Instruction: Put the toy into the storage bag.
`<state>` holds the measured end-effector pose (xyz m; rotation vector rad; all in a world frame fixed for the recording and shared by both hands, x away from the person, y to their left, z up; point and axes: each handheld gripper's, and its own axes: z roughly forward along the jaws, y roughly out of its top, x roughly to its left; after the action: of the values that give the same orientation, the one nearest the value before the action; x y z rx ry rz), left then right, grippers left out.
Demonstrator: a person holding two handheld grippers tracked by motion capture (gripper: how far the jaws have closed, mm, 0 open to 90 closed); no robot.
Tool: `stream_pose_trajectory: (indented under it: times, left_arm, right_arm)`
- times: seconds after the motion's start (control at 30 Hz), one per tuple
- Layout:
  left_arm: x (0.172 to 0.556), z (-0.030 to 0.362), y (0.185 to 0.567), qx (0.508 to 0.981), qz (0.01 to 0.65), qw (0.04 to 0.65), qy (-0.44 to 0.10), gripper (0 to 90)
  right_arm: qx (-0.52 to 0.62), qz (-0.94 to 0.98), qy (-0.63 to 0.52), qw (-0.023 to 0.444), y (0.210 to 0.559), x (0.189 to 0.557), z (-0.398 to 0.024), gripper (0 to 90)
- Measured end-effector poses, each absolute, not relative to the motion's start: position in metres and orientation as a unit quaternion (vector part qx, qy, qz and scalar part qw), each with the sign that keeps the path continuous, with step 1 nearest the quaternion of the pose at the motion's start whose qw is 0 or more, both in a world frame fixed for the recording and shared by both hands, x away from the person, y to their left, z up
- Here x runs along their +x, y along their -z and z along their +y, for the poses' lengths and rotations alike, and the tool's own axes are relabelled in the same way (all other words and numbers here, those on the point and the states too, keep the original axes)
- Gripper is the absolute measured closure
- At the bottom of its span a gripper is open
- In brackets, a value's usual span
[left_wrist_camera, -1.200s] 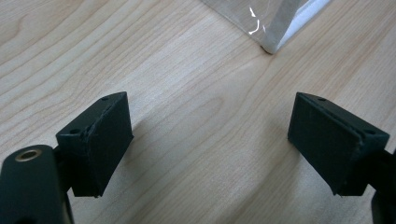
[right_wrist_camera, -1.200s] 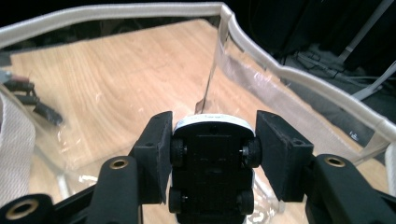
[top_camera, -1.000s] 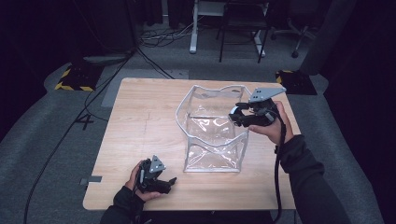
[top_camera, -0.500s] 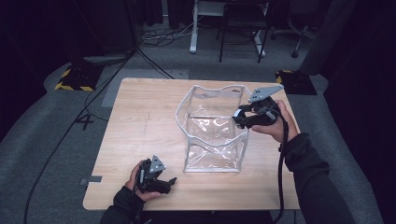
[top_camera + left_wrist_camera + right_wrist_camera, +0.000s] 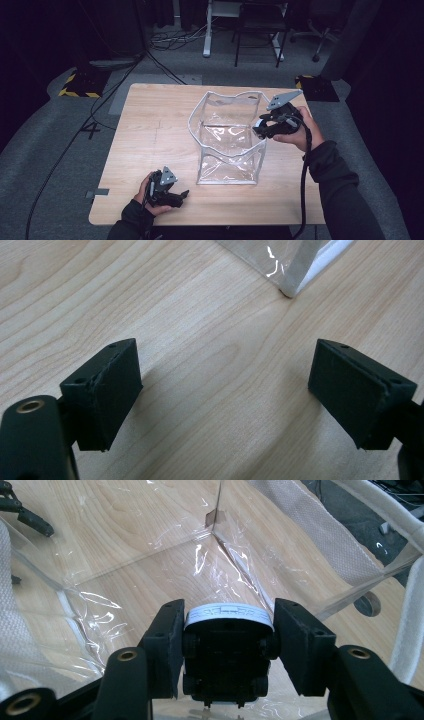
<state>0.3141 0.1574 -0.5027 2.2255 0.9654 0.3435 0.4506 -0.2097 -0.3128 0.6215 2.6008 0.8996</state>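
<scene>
A clear plastic bag with white trim stands open on the wooden table. My right gripper is at the bag's right rim, pointing into it. It is shut on a small black object with a white band, held over the bag's clear bottom. My left gripper rests on the table near the front edge, left of the bag. Its jaws stand open over bare wood, with the bag's near corner just beyond them.
The table's front edge lies close under the left hand. Cables run over the grey floor at the left. A desk frame and chair legs stand behind the table, and a yellow-black striped plate lies at the far left.
</scene>
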Motion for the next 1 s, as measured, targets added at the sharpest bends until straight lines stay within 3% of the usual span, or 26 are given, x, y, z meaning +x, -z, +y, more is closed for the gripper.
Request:
stream_pose_trajectory:
  times: [0.47, 1.0]
  left_arm:
    - [0.314, 0.157, 0.503, 0.853, 0.372, 0.341, -0.133, 14.1]
    - [0.314, 0.157, 0.503, 0.853, 0.372, 0.341, -0.132, 14.0]
  right_arm:
    - [0.202, 0.918, -0.308, 0.148, 0.316, 0.452, -0.193, 48.3]
    - [0.215, 0.927, -0.274, 0.138, 0.313, 0.457, -0.205, 48.0]
